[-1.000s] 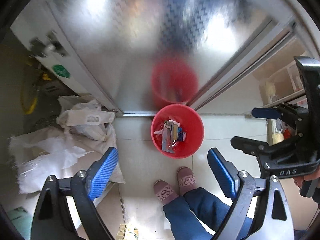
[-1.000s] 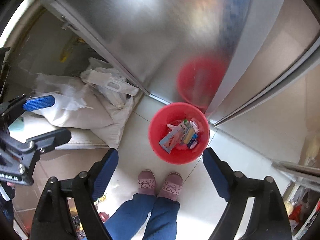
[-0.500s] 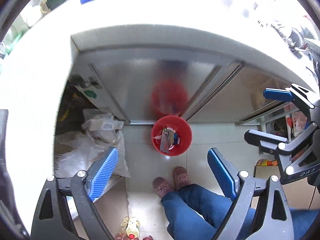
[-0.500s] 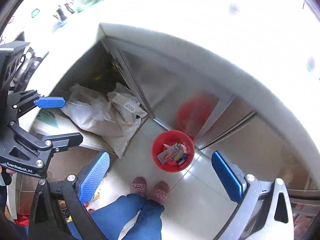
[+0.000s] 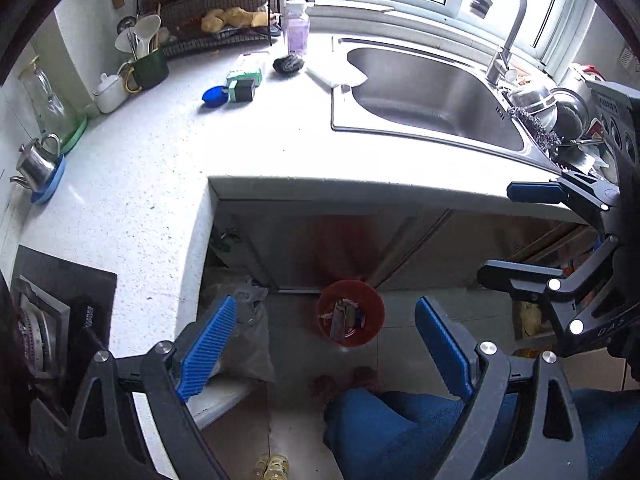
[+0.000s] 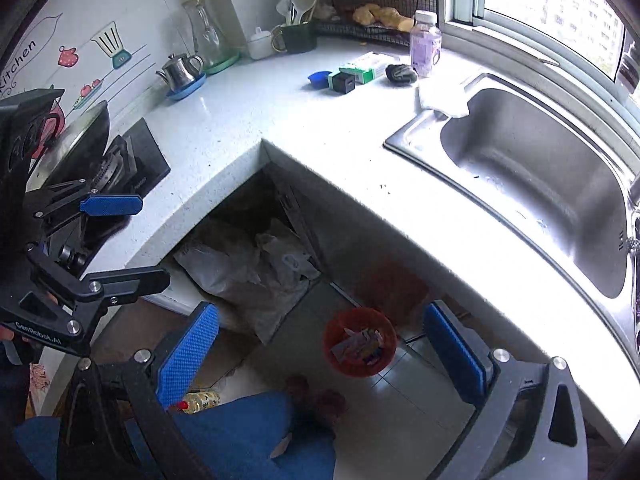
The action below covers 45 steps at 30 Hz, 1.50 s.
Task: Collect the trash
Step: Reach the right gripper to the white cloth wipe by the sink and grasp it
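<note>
Between pickups: both hand-held grippers empty, high over the bench (image 5: 160,184).
Left hand-held gripper (image 5: 324,354) spread wide, right hand-held gripper (image 6: 320,348) likewise, nothing between. Red bin (image 6: 360,340) on floor below, holding wrappers. Next, probably: reach for blue scrap (image 6: 318,79) or dark box (image 6: 343,81) near sink (image 6: 532,184).

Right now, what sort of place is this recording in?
A home kitchen, by the look of it: a steel sink with a tap under a window, a gas stove, and a white counter.
</note>
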Available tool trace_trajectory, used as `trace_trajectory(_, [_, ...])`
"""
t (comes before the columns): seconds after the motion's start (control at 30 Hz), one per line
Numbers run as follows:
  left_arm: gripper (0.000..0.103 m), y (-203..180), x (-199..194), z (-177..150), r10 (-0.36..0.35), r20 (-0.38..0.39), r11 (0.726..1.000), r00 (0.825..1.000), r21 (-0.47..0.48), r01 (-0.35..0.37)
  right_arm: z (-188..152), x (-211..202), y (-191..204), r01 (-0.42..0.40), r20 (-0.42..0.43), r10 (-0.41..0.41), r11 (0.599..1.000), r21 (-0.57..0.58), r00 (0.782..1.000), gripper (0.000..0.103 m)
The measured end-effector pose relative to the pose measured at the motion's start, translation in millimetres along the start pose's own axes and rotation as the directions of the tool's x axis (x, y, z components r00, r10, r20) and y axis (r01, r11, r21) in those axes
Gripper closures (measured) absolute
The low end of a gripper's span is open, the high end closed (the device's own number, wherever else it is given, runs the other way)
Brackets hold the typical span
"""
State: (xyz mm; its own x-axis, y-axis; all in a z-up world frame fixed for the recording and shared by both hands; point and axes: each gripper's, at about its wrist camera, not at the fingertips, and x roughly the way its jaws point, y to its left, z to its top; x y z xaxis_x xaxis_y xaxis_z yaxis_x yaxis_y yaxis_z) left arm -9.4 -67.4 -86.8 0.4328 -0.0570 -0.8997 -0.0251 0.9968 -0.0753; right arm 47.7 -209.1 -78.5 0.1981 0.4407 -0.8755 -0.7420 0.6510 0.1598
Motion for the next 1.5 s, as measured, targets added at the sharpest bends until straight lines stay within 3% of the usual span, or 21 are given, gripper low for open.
trace_trajectory(0.23, [0.013, 27.0, -14.1, 33.4, 0.009, 0.026, 1.0, 1.0, -0.025, -0.008, 34.0, -7.1, -1.3, -0.011, 0.031, 0.011, 1.0, -0.007, 0.999, 0.001])
trace_trajectory(0.6, [0.013, 80.1, 19.3, 129.2, -0.022, 0.063, 1.0, 0.998, 0.02, 0.02, 116.2, 18.0, -28.8, 0.052, 0.064, -0.056, 0.996, 0.067, 0.996, 0.001])
trace_trajectory(0.8, [0.013, 113.0, 40.4, 190.4, 0.015, 0.063, 0.999, 0.998, 0.046, -0.018, 167.2, 39.1, -51.5, 0.114, 0.046, -0.119, 0.99, 0.084, 0.992, 0.001])
trace_trajectory(1.13, [0.013, 148.2, 95.2, 256.2, -0.055, -0.013, 0.997, 0.998, 0.055, 0.056, 223.8, 97.8, -105.2, 0.187, -0.039, -0.184, 0.975, 0.12, 0.982, 0.001])
trace_trajectory(1.2, [0.013, 152.2, 104.6, 262.8, -0.066, -0.032, 0.995, 0.997, 0.069, 0.068, 232.9, 113.3, -113.4, 0.209, -0.056, -0.204, 0.973, 0.102, 0.977, 0.005])
trace_trajectory(1.27, [0.013, 157.1, 112.8, 268.5, -0.073, -0.048, 0.994, 0.996, 0.082, 0.077, 241.0, 130.4, -123.0, 0.229, -0.083, -0.221, 0.968, 0.101, 0.972, 0.019])
trace_trajectory(1.33, [0.013, 164.4, 121.4, 274.8, -0.072, -0.063, 0.994, 0.995, 0.083, 0.077, 246.1, 147.2, -133.9, 0.225, -0.117, -0.211, 0.967, 0.121, 0.97, 0.021])
trace_trajectory(1.5, [0.013, 187.8, 137.0, 285.4, -0.08, -0.091, 0.996, 0.993, 0.042, 0.084, 252.9, 175.4, -150.6, 0.237, -0.181, -0.212, 0.963, 0.131, 0.961, 0.038])
